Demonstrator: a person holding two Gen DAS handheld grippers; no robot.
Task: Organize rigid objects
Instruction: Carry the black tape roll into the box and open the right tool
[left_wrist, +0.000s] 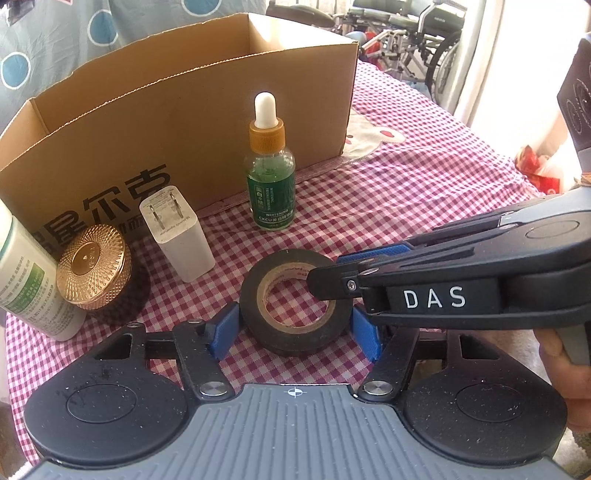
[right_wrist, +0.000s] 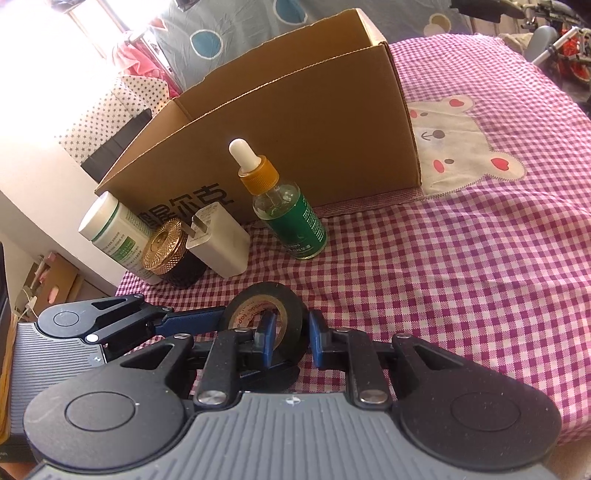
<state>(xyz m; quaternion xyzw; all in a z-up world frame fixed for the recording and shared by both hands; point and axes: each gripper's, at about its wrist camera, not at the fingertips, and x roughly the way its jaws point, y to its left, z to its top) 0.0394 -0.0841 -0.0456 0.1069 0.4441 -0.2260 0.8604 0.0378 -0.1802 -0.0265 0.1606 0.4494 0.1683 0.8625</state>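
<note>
A black tape roll (left_wrist: 295, 334) lies on the checked tablecloth, between the blue pads of my left gripper (left_wrist: 293, 328), which touch its left and right sides. My right gripper (left_wrist: 332, 273) reaches in from the right and is shut on the roll's right wall, one finger in the hole and one outside. In the right wrist view the tape roll (right_wrist: 295, 314) sits tilted in my right gripper (right_wrist: 291, 336), and one finger (right_wrist: 192, 320) of the left gripper comes in from the left.
Behind the roll stand a green dropper bottle (left_wrist: 269, 184), a white charger (left_wrist: 177, 236), a gold-lidded jar (left_wrist: 94, 266) and a white bottle (left_wrist: 26, 273). An open cardboard box (left_wrist: 207, 122) stands behind them. Wheelchairs (left_wrist: 424, 37) stand beyond the table.
</note>
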